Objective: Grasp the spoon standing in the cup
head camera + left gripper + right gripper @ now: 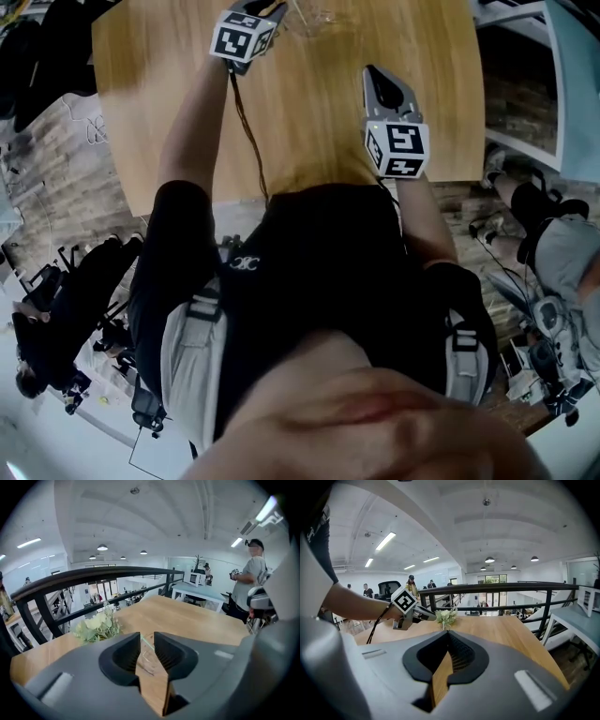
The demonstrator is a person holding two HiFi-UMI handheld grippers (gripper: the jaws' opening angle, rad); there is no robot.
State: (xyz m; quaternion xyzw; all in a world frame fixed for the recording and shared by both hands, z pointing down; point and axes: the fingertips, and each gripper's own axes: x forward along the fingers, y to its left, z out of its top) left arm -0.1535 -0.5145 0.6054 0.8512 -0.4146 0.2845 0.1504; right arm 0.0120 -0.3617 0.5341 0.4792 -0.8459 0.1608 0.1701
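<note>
- The person's black shirt (309, 281) carries a small white emblem (246, 264) on the chest. It is too small to read.
- The right gripper (447, 635) hangs over the near part of the wooden table (187, 618). Its claw is pressed together at the tips with nothing in it.
- Its marker cube (398, 148) shows only black-and-white square patterns, no letters.
- The left gripper (147, 637) reaches further across the table. Its claw is spread, and bare wood shows through the gap.
- A clear glass cup (149, 660) stands on the table just ahead of that claw, seen through the gap and untouched by the pads.
- A thin pale strip slants across the cup. I cannot tell whether it is the spoon.
- A bunch of pale flowers (97, 626) sits to the left near the table's far edge.
- Behind it runs a dark railing (93, 576).
- A person in a grey shirt (251, 585) stands off to the right.
</note>
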